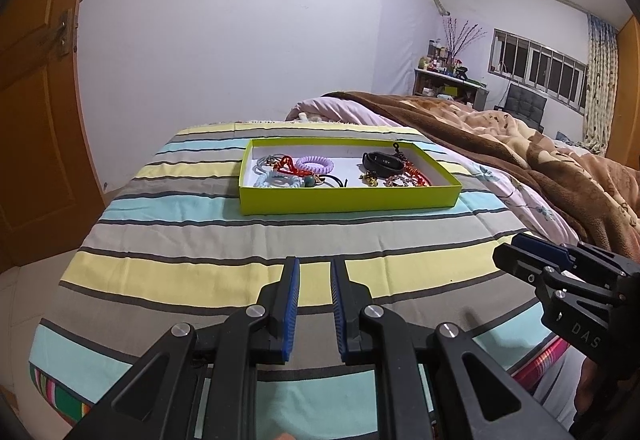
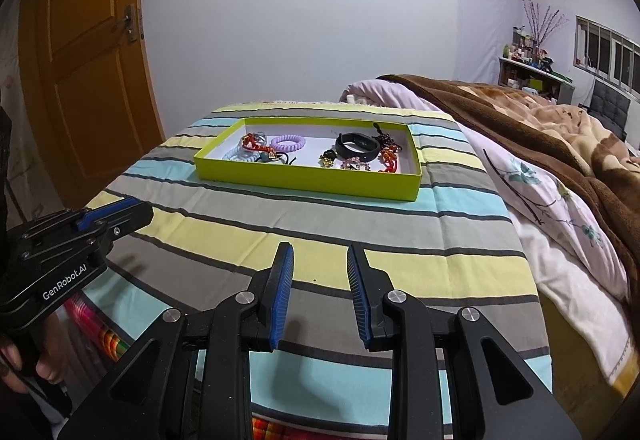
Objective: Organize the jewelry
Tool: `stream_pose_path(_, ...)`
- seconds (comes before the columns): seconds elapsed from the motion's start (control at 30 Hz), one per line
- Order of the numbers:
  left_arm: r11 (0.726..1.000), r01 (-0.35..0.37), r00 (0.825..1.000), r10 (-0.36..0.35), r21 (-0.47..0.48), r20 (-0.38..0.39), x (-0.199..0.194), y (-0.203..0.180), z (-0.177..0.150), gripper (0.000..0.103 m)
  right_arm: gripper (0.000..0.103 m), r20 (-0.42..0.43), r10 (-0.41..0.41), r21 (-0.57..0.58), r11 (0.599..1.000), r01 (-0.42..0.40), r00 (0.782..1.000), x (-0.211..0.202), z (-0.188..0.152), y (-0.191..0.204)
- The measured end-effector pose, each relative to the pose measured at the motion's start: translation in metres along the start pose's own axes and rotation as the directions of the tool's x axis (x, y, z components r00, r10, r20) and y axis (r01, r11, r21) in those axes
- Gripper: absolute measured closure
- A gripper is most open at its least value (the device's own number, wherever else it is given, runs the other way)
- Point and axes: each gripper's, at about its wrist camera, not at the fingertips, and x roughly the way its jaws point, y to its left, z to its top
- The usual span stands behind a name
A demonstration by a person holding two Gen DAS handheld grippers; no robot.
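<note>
The shallow lime-green cardboard tray [image 1: 348,198] on the striped cloth [image 1: 200,236] holds pale blue hair ties [image 1: 276,180], a lilac spiral hair tie [image 1: 316,164], a black fitness band [image 1: 383,162] and tangled red cords [image 2: 390,158] too small to make out. The left tool [image 1: 314,264] stands narrowly parted and empty, the right tool [image 2: 320,254] wider, both near the tray's front.

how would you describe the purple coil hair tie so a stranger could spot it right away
On the striped cloth sits a shallow lime-green box. In its left half, among thin cords and a pale blue band, lies the purple coil hair tie. It is the only lilac, telephone-cord spiral ring.
</note>
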Motion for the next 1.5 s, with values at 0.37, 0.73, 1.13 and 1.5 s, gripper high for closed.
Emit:
stream_pose_path(0.37, 1.000, -0.008, 1.000, 0.008, 0.003, 0.005, 0.0007, -0.0005, -0.0020, 0.088, 0.074, 0.013, -0.005, -0.002, 1.000, 0.005, 1.000, -0.0015, -0.0004, 0.0006)
stream_pose_path(0.73, 1.000, -0.011, 1.000, 0.011, 0.007, 0.004, 0.0023, 0.0007, -0.0033, 0.088, 0.074, 0.007, -0.005, -0.002, 1.000, 0.005, 1.000, -0.0008, -0.0012, 0.0003)
stream_pose_path(1.13, 1.000, -0.015, 1.000, 0.015, 0.015, 0.002, 0.0015, -0.0003, -0.0043, 0.088, 0.074, 0.008, -0.006, -0.002, 1.000, 0.006, 1.000, -0.0015, -0.0009, -0.0001)
stream_pose_path(1.5, 1.000, -0.015, 1.000, 0.015, 0.018, 0.002, 0.0013, -0.0021, -0.0050, 0.088, 0.074, 0.006, -0.008, -0.001, 1.000, 0.008, 1.000, -0.0023, -0.0015, -0.0004)
